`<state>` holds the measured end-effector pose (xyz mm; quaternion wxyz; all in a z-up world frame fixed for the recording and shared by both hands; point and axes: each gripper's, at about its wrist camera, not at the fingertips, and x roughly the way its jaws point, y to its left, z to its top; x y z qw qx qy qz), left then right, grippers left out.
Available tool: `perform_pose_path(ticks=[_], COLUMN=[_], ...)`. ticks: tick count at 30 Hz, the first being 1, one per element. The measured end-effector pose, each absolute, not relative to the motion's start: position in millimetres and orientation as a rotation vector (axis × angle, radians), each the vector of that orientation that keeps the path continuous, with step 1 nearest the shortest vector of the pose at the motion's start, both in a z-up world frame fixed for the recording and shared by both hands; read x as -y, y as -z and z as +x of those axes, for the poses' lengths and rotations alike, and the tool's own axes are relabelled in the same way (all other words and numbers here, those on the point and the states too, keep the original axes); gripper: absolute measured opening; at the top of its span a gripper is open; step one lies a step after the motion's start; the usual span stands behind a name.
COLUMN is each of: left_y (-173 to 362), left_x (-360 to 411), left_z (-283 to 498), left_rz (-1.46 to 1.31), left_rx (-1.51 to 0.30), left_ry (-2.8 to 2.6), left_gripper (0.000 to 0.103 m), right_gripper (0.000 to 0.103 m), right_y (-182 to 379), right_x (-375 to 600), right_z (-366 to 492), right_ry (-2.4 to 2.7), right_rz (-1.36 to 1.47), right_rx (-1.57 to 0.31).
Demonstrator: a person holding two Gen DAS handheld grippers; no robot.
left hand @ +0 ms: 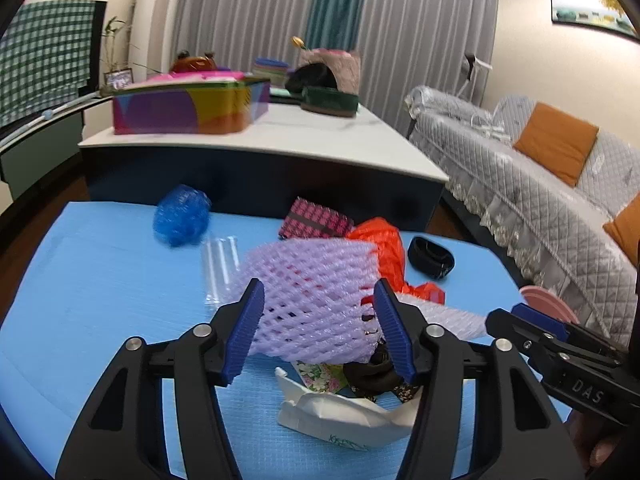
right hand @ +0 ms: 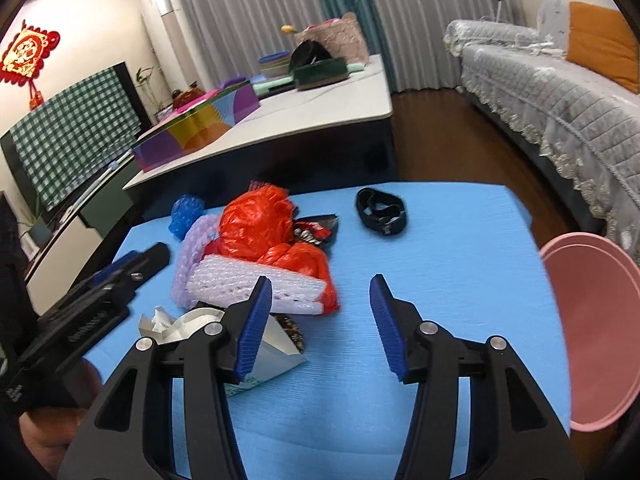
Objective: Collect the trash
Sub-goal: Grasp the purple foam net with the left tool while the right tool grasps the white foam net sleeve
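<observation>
Bracketing the lilac foam net [left hand: 312, 300] on the blue tabletop [left hand: 100, 280], left hand-held gripper [left hand: 320, 332] looks not clamped; right hand-held gripper [right hand: 320, 324] released, empty. Risk: soft mesh slips, dragging orange bag [left hand: 384, 248].

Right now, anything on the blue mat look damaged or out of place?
Yes. The white paper carton at the near edge of the trash pile is crushed and torn open. A black strap lies apart from the pile on the blue mat, and a blue foam net sits alone at the far corner.
</observation>
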<state>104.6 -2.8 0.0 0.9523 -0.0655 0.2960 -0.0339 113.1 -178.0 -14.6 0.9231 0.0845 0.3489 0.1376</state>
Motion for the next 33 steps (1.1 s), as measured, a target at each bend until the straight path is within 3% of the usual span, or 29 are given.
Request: perform_pose_path(ticks=[4,6,8,11,15,33], left_y=[11,15,16,15,11,-34], left_x=[6,5,3,3,4,-11], left_z=[111,112,112,109,104,65], left_rz=[-0.117,-0.114,-0.124,-0.122,-0.090,-0.104], left_rx=[-0.652,-0.667,-0.677,-0.678,-0.663,-0.500], left_ry=[0.066,0.061,0.066,0.076,0.071,0.055], left_gripper=[0.051,0.045,0.033,0.016,0.006,0.005], right_gripper=[0.051,0.046,0.028,0.017,0.008,0.006], right_y=[21,23,23,24,22,-24], right_x=[170,168,165,159,156,185], right_z=[119,120,120,119,112,72], right_ry=[-0.315,-0.327,-0.343,-0.376,-0.382,-0.249], right_rz=[0.164,0.162,0.155,0.144,0.114,0.086], right_rx=[-0.742,-0.749,-0.749,-0.760,-0.751,-0.574])
